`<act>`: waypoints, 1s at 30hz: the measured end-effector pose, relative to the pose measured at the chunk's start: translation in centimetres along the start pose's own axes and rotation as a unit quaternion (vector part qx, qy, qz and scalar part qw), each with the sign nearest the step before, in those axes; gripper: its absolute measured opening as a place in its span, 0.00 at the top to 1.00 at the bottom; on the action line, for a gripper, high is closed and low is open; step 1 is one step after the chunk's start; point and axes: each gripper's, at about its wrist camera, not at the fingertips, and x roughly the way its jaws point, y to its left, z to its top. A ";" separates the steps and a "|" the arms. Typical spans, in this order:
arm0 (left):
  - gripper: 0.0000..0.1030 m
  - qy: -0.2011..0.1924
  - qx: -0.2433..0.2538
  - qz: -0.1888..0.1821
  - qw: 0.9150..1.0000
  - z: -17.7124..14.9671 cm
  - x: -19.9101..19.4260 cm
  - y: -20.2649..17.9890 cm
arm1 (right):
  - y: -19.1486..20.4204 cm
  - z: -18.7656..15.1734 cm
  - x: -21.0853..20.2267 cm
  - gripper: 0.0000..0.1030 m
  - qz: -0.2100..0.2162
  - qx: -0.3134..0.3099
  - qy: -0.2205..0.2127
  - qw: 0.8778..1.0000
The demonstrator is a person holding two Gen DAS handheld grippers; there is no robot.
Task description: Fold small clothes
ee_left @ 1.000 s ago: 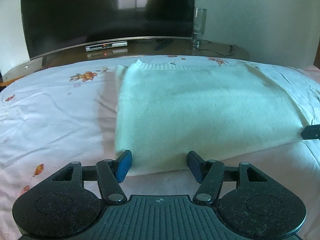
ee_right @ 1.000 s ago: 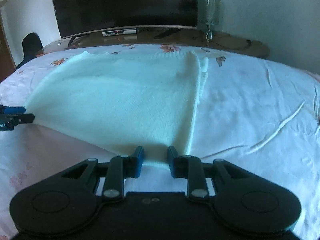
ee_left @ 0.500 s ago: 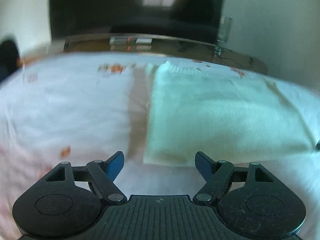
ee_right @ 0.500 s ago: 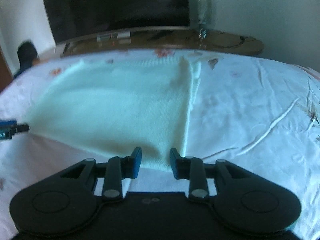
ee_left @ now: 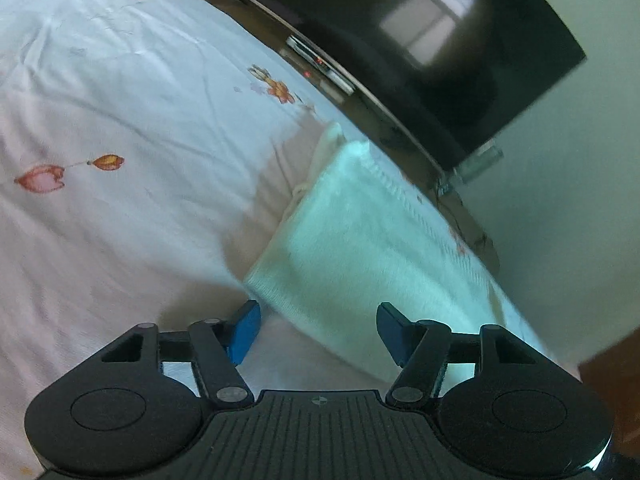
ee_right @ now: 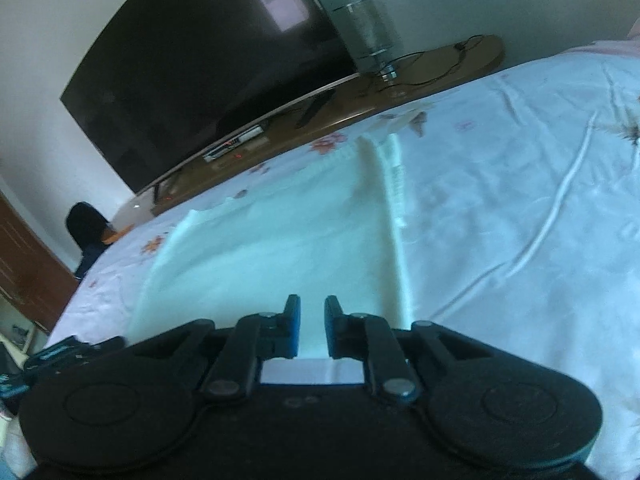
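A pale mint knitted garment (ee_left: 360, 240), already folded into a rectangle, lies flat on a white bedsheet (ee_left: 120, 100) printed with small orange flowers. In the left wrist view, which is tilted, the garment runs from the centre toward the lower right. The left gripper (ee_left: 318, 330) sits at the bottom of the frame with its jaws spread and closing; the garment's near corner lies between its blue pads (ee_left: 244, 330), which do not press on it.

In the right wrist view the garment (ee_right: 280, 248) fills the centre. The right gripper (ee_right: 308, 328) has its jaws nearly together and closing around the garment's near hem.

Beyond the bed, a dark television (ee_right: 192, 64) stands on a wooden shelf (ee_right: 440, 68) at the upper left. A clear glass (ee_right: 368, 36) stands on the shelf at the upper right; whether it holds anything cannot be told. A cable (ee_right: 432, 68) trails beside it.
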 end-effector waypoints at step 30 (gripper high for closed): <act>0.47 -0.090 -0.041 -0.002 0.995 0.8 6.5 -2.8 | 3.9 3.9 13.6 0.91 0.078 0.011 0.031 0.996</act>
